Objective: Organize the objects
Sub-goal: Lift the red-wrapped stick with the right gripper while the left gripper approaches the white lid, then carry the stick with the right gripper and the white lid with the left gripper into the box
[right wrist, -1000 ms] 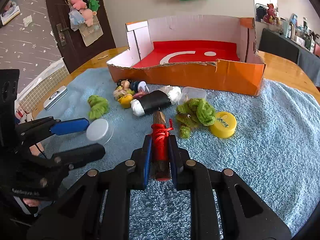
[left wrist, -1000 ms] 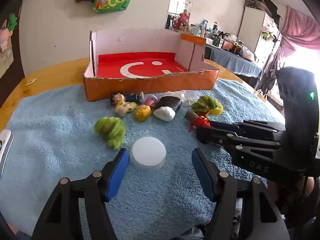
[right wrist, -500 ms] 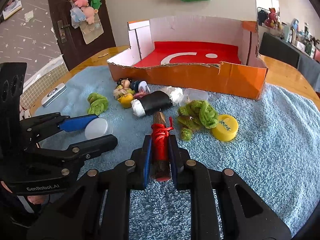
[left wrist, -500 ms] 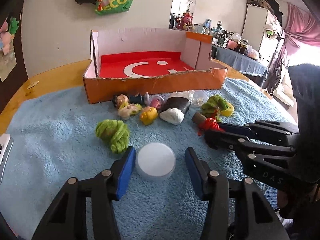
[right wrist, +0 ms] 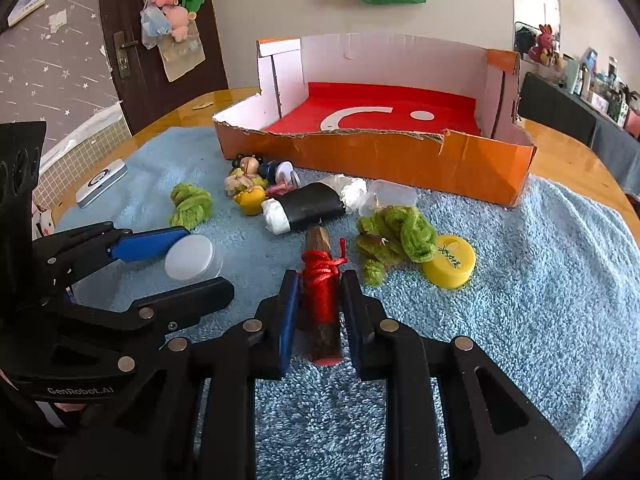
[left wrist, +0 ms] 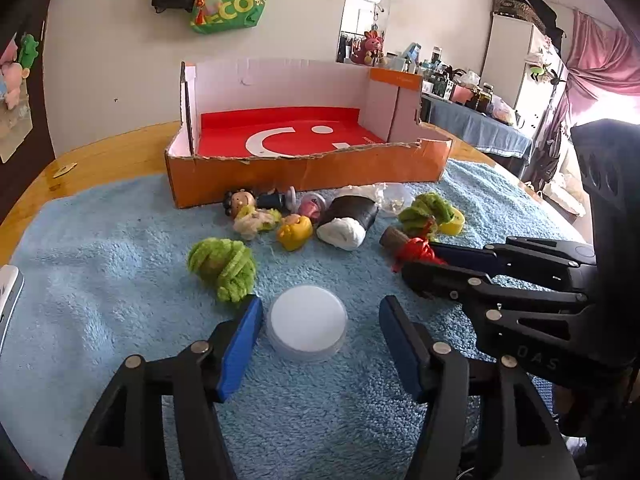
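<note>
Progress: orange cardboard box (right wrist: 400, 160) ahead of my jaws, nothing in it. My left gripper (left wrist: 320, 320) opening around the white lid (left wrist: 307, 322); my right gripper (right wrist: 320, 300) loosening around the red-corded wooden stick (right wrist: 321, 292). All toys remain unsorted.

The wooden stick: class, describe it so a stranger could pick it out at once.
Start at the orange box on the blue towel. Nearer the camera, between the right gripper's opening jaws, lies the wooden stick. Unlike the fluffy green yarn and yellow cap beside it, it is brown, wound with red cord.
</note>
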Action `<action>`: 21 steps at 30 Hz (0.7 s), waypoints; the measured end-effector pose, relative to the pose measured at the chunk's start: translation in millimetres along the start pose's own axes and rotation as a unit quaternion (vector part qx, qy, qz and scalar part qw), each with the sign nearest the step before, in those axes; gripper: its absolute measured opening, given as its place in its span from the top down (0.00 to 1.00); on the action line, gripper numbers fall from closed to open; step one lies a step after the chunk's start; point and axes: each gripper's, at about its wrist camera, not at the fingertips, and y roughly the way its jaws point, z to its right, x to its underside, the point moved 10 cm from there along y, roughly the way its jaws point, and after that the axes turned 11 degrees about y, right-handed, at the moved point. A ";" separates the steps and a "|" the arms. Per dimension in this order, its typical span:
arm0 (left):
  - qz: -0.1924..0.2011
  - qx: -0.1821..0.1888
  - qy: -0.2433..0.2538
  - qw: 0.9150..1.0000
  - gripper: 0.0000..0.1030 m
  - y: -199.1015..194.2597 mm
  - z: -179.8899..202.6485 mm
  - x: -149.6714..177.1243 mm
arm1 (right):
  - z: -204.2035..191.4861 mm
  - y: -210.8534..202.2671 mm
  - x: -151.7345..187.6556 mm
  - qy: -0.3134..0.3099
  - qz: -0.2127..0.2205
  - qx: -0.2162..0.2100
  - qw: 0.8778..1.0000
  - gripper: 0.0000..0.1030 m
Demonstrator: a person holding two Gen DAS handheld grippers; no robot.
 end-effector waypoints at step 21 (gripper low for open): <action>0.013 -0.011 -0.003 1.000 0.59 -7.3 -8.3 -10.9 | -3.3 -15.3 -15.1 0.006 0.021 -0.013 1.000 0.84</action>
